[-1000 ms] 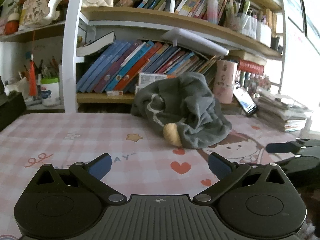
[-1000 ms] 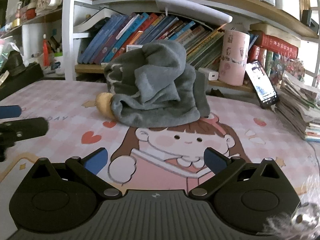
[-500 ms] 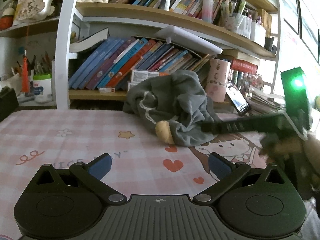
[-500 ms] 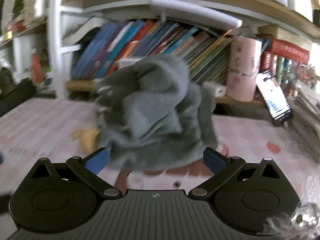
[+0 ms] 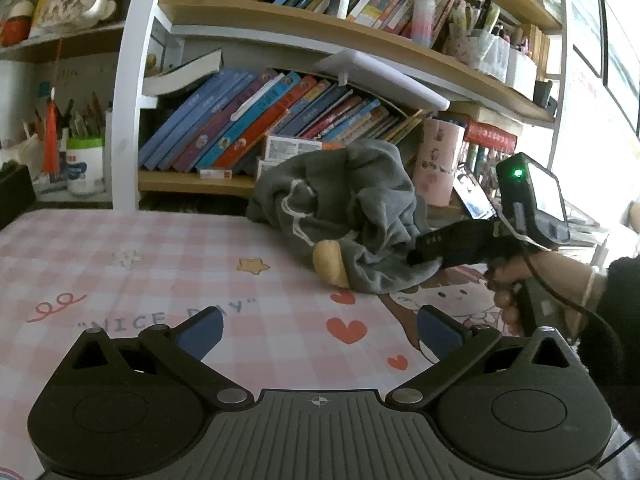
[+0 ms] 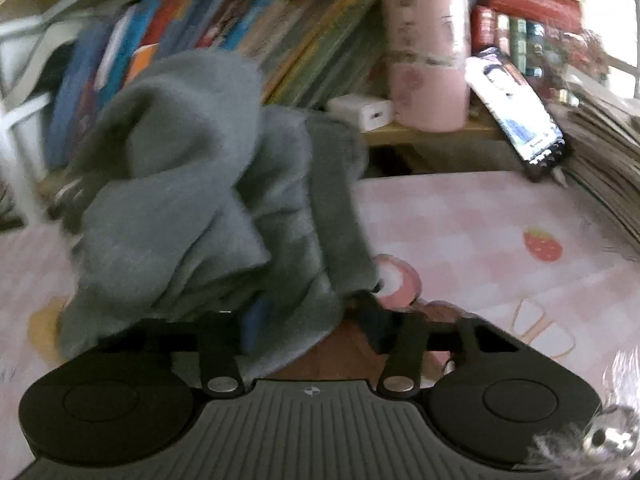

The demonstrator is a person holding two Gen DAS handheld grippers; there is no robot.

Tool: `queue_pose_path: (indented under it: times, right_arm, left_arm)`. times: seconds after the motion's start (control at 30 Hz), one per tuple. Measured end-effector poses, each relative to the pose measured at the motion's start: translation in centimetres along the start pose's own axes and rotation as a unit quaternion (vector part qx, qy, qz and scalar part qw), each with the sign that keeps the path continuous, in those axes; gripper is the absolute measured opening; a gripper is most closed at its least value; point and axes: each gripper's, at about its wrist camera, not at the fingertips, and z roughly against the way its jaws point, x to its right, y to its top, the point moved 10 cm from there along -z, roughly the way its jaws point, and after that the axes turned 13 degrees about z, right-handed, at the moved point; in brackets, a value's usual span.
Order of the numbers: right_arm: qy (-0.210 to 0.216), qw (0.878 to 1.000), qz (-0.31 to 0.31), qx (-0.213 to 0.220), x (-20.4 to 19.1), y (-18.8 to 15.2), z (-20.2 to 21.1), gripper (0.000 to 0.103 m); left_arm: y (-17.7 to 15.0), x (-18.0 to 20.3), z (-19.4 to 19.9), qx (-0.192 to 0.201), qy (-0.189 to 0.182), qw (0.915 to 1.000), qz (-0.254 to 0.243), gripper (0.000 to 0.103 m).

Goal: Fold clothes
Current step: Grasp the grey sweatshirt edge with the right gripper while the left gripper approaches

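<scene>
A crumpled grey garment (image 5: pixel 352 208) with a white drawstring and a yellow patch (image 5: pixel 330 266) lies at the back of the pink checked table mat (image 5: pixel 160 264). My left gripper (image 5: pixel 318 334) hangs open over the mat, well short of the garment, with nothing between its fingers. A hand holds my right gripper (image 5: pixel 420 254) against the garment's right edge. In the blurred right wrist view, the right gripper (image 6: pixel 312 320) has its fingers drawn in around a fold of the grey garment (image 6: pixel 192 200), which fills the gap between them.
Just behind the garment, a bookshelf (image 5: pixel 248 184) holds slanted books (image 5: pixel 256 120). A pink cup (image 6: pixel 426 52), a white charger (image 6: pixel 364 114) and a propped phone (image 6: pixel 516 108) stand on the shelf ledge. Stacked papers (image 6: pixel 600 164) sit at the right, a black box (image 5: pixel 14 196) at the left.
My right gripper has moved forward into the garment and its fingers have come together on a fold. The left gripper has stayed open, drifting a little to the left.
</scene>
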Motion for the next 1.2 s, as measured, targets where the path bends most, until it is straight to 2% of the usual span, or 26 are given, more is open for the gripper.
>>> queue_pose_path:
  times: [0.2, 0.37, 0.47, 0.6, 0.73, 0.87, 0.93, 0.97, 1.0, 1.07, 1.2]
  right_arm:
    - [0.093, 0.995, -0.001, 0.025, -2.8, -2.9, 4.8, 0.013]
    - [0.14, 0.989, 0.015, 0.036, -5.3, -5.5, 10.2, 0.013]
    - [0.156, 0.987, 0.018, 0.04, -5.4, -6.7, 12.7, 0.001]
    - [0.134, 0.989, 0.026, 0.055, -4.3, -8.5, 15.6, 0.001]
    - [0.129, 0.99, 0.012, 0.061, -2.7, -9.6, 17.1, 0.001]
    - [0.138, 0.987, 0.001, 0.08, -1.8, -8.6, 17.0, 0.003]
    - [0.141, 0.986, 0.006, 0.087, -1.8, -7.4, 16.3, 0.006]
    - [0.143, 0.986, 0.009, 0.089, -1.8, -6.7, 15.8, 0.015]
    - [0.143, 0.986, 0.009, 0.09, -1.8, -6.0, 15.1, 0.034]
    - [0.13, 0.987, 0.009, 0.098, -1.5, -4.6, 13.6, 0.051]
    - [0.109, 0.988, 0.017, 0.107, -0.8, -2.6, 10.9, 0.051]
  left_arm:
    - [0.0, 0.4, 0.2, 0.006, -0.013, 0.9999, -0.002, 0.103]
    - [0.2, 0.5, 0.4, 0.01, -0.024, 0.9997, 0.002, 0.103]
    - [0.3, 0.9, 0.6, 0.002, -0.055, 0.9984, 0.015, 0.103]
    - [0.4, 1.7, 1.1, 0.011, -0.091, 0.9957, 0.014, 0.103]
    - [0.2, 2.3, 1.1, 0.022, -0.092, 0.9955, -0.005, 0.103]
    - [0.1, 1.8, 0.5, 0.022, -0.059, 0.998, -0.008, 0.103]
    - [0.1, 1.5, 0.4, 0.023, -0.045, 0.9987, -0.004, 0.103]
    - [0.1, 1.4, 0.4, 0.024, -0.04, 0.9989, 0.0, 0.103]
    - [0.1, 1.4, 0.4, 0.024, -0.035, 0.9991, 0.004, 0.103]
    - [0.1, 1.4, 0.3, 0.025, -0.026, 0.9993, 0.009, 0.103]
    - [0.3, 2.5, -0.8, 0.018, -0.009, 0.9997, -0.01, 0.103]
